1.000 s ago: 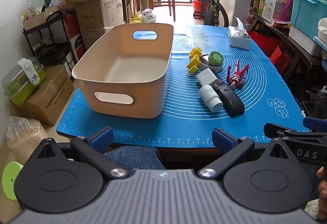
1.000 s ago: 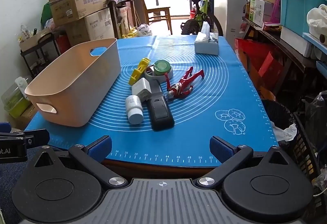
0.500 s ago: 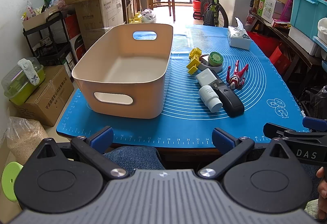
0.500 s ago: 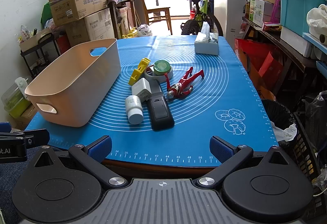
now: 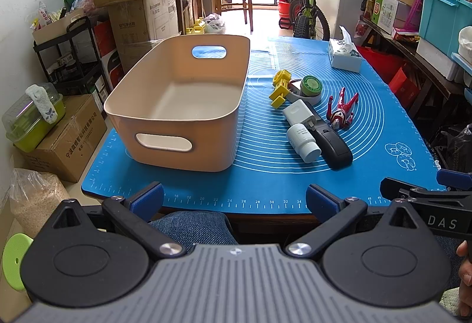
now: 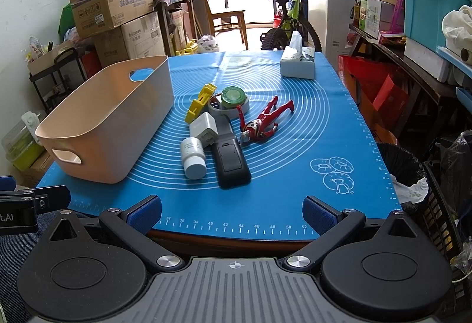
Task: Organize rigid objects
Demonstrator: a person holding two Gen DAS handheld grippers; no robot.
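I hold both grippers at the near edge of a blue mat (image 5: 265, 175), jaws wide and empty. Ahead of my left gripper (image 5: 234, 199) sits a tan bin (image 5: 183, 116), its inside bare. Ahead of my right gripper (image 6: 231, 212), well apart from it, lies a cluster: a white bottle (image 6: 193, 156) touching a black remote (image 6: 231, 164), a white charger (image 6: 204, 131), a yellow clip (image 6: 200, 105), a green-lidded jar (image 6: 233, 97) and a red toy figure (image 6: 264, 122).

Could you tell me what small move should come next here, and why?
Probably reach the open right tongs forward to the white pill bottle; it lies nearest, apart from the peach plastic bin, which holds nothing, and both tongs are unloaded.
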